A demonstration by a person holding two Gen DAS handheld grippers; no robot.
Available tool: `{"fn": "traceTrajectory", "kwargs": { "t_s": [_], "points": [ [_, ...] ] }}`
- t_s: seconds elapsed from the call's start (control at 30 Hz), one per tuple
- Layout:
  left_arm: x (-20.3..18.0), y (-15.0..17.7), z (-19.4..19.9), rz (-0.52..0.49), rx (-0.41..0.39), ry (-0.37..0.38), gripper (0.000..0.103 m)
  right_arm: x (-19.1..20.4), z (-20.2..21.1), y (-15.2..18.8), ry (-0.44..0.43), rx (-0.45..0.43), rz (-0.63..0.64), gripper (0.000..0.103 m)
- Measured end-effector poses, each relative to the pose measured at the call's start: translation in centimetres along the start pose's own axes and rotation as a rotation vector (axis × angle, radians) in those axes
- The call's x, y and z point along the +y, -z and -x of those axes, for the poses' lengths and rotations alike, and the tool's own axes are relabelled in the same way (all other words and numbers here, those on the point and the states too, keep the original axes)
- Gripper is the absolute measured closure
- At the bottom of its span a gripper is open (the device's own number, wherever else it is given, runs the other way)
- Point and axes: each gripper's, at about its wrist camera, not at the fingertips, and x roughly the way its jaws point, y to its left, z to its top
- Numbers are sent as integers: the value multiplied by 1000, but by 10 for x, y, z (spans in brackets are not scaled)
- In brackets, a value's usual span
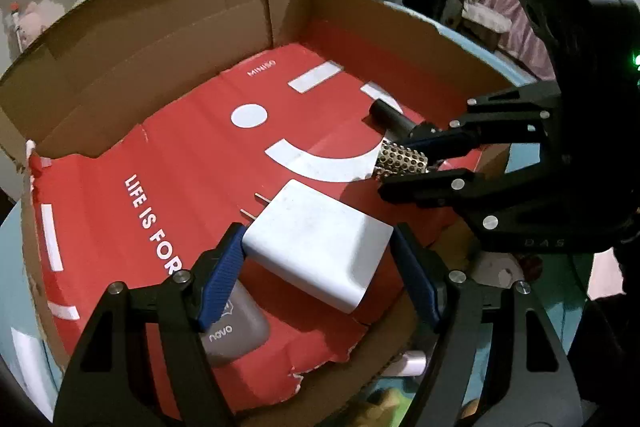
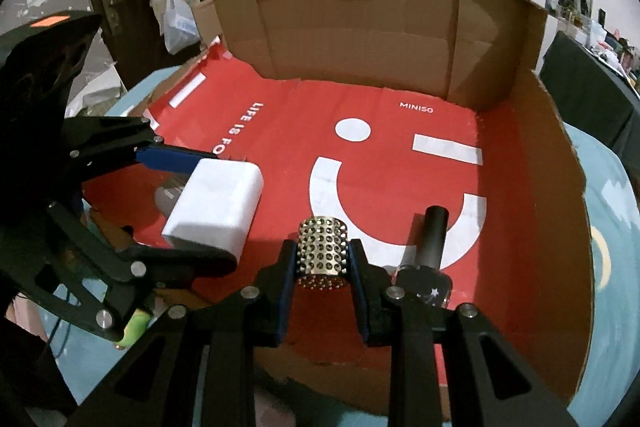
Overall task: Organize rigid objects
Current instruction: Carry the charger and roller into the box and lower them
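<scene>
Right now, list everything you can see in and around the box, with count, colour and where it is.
Cardboard box: one, brown, red printed floor, on a light blue surface.
Charger: one, white, two prongs, held between the left gripper's fingers above the box floor.
Perforated cylinder: one, gold metal, between the right gripper's fingers.
Black tube: one, lying on the floor right of the cylinder.
Grey case: one, on the floor beneath the charger.
Left gripper: black, blue pads.
Right gripper: black, blue pads.
</scene>
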Motion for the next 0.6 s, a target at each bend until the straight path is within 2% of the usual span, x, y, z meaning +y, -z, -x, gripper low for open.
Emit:
{"fn": "traceTrajectory", "kwargs": {
  "t_s": [0.6],
  "points": [
    [4,0,-20,-17,48,11,31,1,-21,-5,8,74,39,75]
  ]
}}
